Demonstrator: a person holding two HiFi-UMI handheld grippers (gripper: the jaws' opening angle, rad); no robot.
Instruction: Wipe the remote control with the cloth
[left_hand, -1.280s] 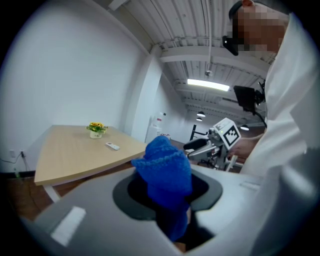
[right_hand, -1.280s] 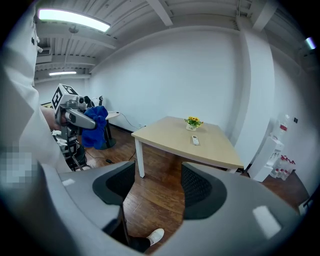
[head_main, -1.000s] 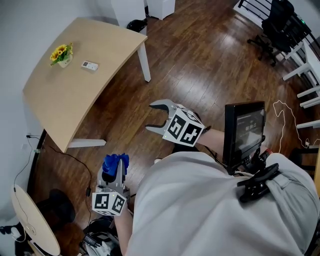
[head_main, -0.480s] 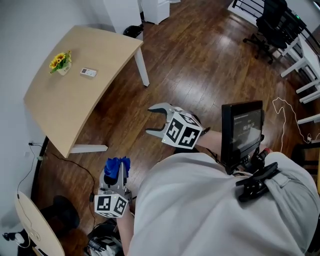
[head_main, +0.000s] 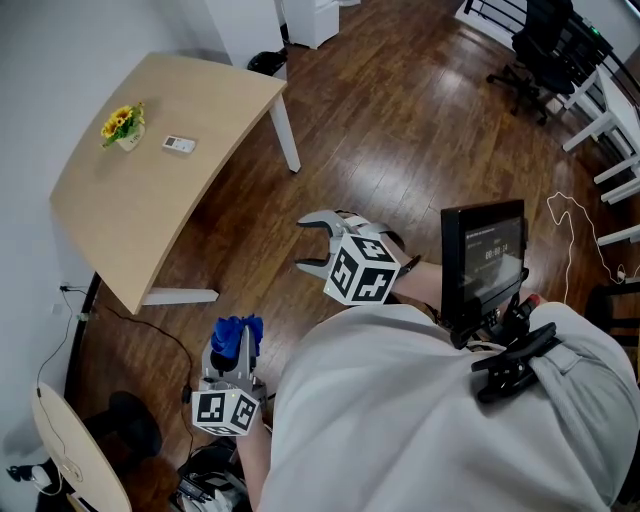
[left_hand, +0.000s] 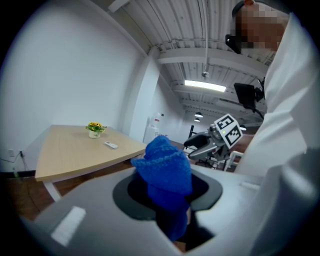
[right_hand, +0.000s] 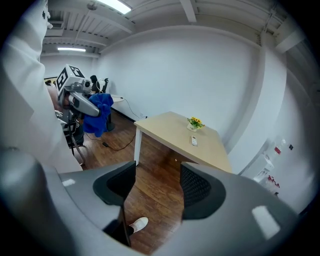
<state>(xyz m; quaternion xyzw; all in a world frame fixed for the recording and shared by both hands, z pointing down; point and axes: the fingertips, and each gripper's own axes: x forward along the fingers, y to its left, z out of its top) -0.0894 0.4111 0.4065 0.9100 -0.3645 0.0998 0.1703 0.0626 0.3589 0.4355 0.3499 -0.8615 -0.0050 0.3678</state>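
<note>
The left gripper (left_hand: 169, 200) has its jaws closed on a bunched blue cloth (left_hand: 162, 172), which stands up beyond the fingertips. The right gripper (right_hand: 156, 186) has its jaws apart, with only wooden floor far past them.

Well ahead of both, out of reach, the remote control (head_main: 180, 145) lies on the pale table (head_main: 150, 215), just beside a pot of yellow flowers (head_main: 122, 112).

The step in hand looks like the approach to the table. To do it well, keep the fold of cloth proud of the jaws so that fabric, not plastic, meets the remote. It is small and will likely slide on the smooth top, so the free right gripper should pin one end. Wipe away from the pot.

The marker cubes (head_main: 362, 270) carry black-and-white squares, no letters. The chest-mounted screen (head_main: 485, 260) shows lines too small to read, and any print on the remote is likewise illegible.
</note>
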